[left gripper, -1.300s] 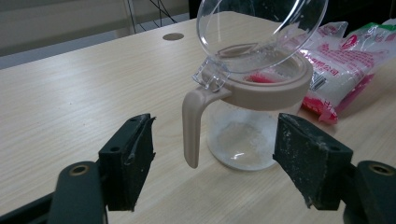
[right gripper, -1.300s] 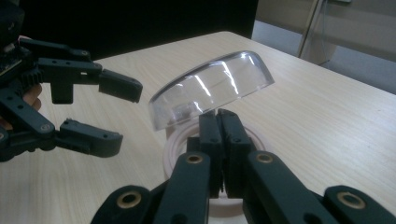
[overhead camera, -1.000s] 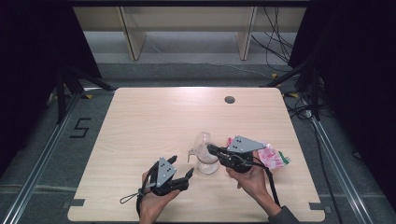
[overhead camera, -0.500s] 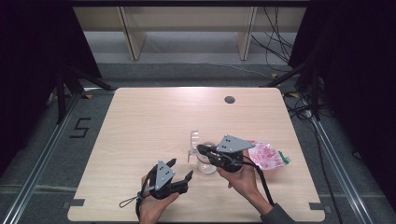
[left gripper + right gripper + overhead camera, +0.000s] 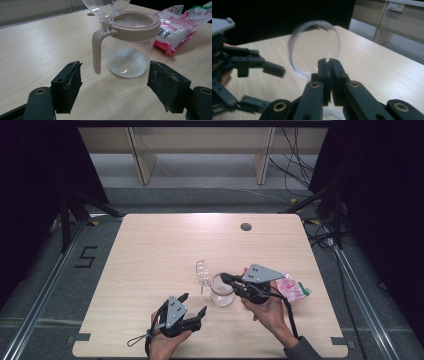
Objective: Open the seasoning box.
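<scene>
Clear glass jar (image 5: pixel 130 53) with tan plastic collar and tan handle (image 5: pixel 97 51) stands upright on the tabletop (image 5: pixel 160 255), straight ahead of the left gripper (image 5: pixel 113 86), lined up between its two jaws but still apart from them. Left gripper jaws spread wide, nothing between them, no contact with the jar. Handle points toward this gripper's left jaw. White powdery residue on the jar's bottom. In the high view the left gripper (image 5: pixel 192 307) sits near the tabletop's front edge, jar (image 5: pixel 222 291) just ahead of it and slightly to its right.

Right gripper (image 5: pixel 329 65) has its jaws pressed together on the edge of the clear hinged lid (image 5: pixel 314 47); the lid stands tipped up, open, directly in front of the jaw tips, blurred there. In the high view the right gripper (image 5: pixel 225 278) reaches over the jar rim from the jar's right side, lid (image 5: pixel 202 271) swung up on the jar's far left side. In the left gripper view the lid (image 5: pixel 106 7) rises above the collar at the handle side.

Pink and white plastic bag (image 5: pixel 292 287) lies flat on the tabletop behind the right gripper, beside the holding hand (image 5: pixel 265 307); from the left gripper it shows beyond the jar, to the right (image 5: pixel 180 27). Small dark round spot (image 5: pixel 245 226) on the tabletop well beyond both grippers.
</scene>
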`<state>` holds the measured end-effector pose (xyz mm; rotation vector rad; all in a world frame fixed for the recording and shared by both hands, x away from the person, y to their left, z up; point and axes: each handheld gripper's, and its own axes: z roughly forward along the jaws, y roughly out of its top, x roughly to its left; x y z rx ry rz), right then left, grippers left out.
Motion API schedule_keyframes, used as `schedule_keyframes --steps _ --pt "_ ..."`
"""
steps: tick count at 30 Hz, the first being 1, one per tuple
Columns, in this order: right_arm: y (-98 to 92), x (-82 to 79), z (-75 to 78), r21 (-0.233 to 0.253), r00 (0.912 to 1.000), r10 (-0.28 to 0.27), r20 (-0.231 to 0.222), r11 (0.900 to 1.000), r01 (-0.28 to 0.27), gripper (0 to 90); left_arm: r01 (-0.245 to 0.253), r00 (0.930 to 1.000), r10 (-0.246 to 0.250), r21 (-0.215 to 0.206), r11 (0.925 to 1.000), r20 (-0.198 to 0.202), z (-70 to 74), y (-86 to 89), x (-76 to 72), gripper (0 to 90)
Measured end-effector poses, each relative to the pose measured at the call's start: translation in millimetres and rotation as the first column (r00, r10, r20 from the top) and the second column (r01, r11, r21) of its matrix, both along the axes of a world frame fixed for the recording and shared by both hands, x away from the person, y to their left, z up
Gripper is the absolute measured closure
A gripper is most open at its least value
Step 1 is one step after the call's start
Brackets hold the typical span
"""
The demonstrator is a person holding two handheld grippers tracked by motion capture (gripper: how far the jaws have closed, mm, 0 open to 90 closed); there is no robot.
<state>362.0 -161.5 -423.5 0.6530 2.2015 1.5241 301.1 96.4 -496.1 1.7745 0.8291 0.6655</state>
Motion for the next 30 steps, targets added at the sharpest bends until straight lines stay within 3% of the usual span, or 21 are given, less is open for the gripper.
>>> schedule_keyframes --steps 2,4,5,6,7,9,11,14,15,17,18,21,23,25,26,28,29,30 --pt "-14.3 -1.1 -4.6 0.001 0.9993 -0.027 -0.027 1.0 0.027 88.7 -0.012 0.9996 0.012 0.018 0.9998 -0.024 0.3 -0.4 -3.0 25.9" --pt "-27.9 -4.5 -8.7 -0.005 0.9965 -0.058 -0.06 0.998 0.058 89.7 -0.003 0.9999 0.003 0.019 0.9998 -0.015 0.1 -0.6 -3.5 25.8" --pt "-35.3 -3.6 -11.1 -0.016 0.9972 -0.069 -0.028 0.998 0.069 89.9 0.002 1.0 -0.002 0.019 0.9998 -0.007 -0.2 -0.4 -2.8 25.8" --pt "-41.3 -5.4 -13.5 -0.02 0.9954 -0.087 -0.041 0.996 0.086 90.0 -0.013 0.9996 0.014 0.01 0.9999 -0.023 -0.8 -1.4 -4.3 25.8" --pt "-50.2 -9.1 -19.3 -0.043 0.9922 -0.098 -0.077 0.995 0.095 90.0 -0.004 1.0 0.004 0.025 0.9997 -0.008 -1.2 -1.0 -2.9 25.8" --pt "-53.5 -9.4 -23.2 -0.039 0.9914 -0.114 -0.064 0.993 0.112 90.0 -0.004 0.9998 0.004 0.003 1.0 -0.02 -2.7 -3.4 -3.9 25.8" --pt "-58.7 -10.1 -28.9 -0.067 0.9887 -0.13 -0.076 0.99 0.125 90.0 -0.01 0.9995 0.01 0.017 0.9998 -0.031 -2.4 -4.1 -5.3 25.7" --pt "-59.1 -7.5 -38.1 -0.101 0.9863 -0.142 -0.084 0.986 0.134 90.0 -0.008 0.9994 0.009 0.008 0.9999 -0.034 -3.2 -6.4 -6.8 25.8" --pt "-57.2 -5.4 -44.7 -0.125 0.9879 -0.117 -0.102 0.987 0.104 90.0 0.004 0.9996 -0.004 0.016 0.9999 -0.029 -2.6 -5.9 -6.9 25.8" --pt "-55.1 -5.6 -48.0 -0.136 0.9858 -0.12 -0.118 0.985 0.103 90.0 0.017 0.9997 -0.017 0.008 0.9998 -0.019 -2.5 -5.1 -5.9 25.8" --pt "-52.2 -3.9 -52.2 -0.182 0.9864 -0.114 -0.119 0.979 0.091 90.0 0.014 0.9998 -0.014 0.031 0.9994 -0.015 -1.5 -3.2 -5.8 25.7" --pt "-49.9 -2.2 -58.8 -0.22 0.9856 -0.128 -0.111 0.97 0.101 90.0 0.022 0.9997 -0.021 0.032 0.9993 -0.013 -1.9 -2.5 -6.4 25.7" --pt "-49.2 -2.6 -61.6 -0.234 0.9826 -0.133 -0.13 0.967 0.1 90.0 0.0 0.9994 0.0 -0.002 1.0 -0.034 -3.1 -4.3 -7.9 25.8" --pt "-49.2 -1.4 -66.6 -0.251 0.9809 -0.135 -0.139 0.963 0.097 90.0 0.003 0.9994 -0.003 -0.005 1.0 -0.034 -3.9 -5.2 -8.0 25.8" --pt "-48.9 -0.7 -68.5 -0.255 0.9805 -0.135 -0.143 0.962 0.095 90.0 0.025 0.9996 -0.025 0.02 0.9995 -0.014 -3.5 -4.5 -6.3 25.8" --pt "-47.7 -0.4 -70.0 -0.253 0.9808 -0.13 -0.146 0.963 0.09 90.0 0.027 0.9996 -0.026 0.037 0.999 -0.014 -3.5 -4.7 -5.2 25.7" --pt "-46.7 -1.1 -70.1 -0.261 0.9805 -0.133 -0.145 0.961 0.092 90.0 0.024 0.9995 -0.024 0.018 0.9995 -0.019 -4.4 -6.1 -4.7 25.6" --pt "-45.6 -1.9 -70.5 -0.275 0.9811 -0.128 -0.146 0.958 0.084 90.0 0.018 0.9994 -0.017 0.03 0.9994 -0.029 -4.0 -6.5 -5.4 25.6"
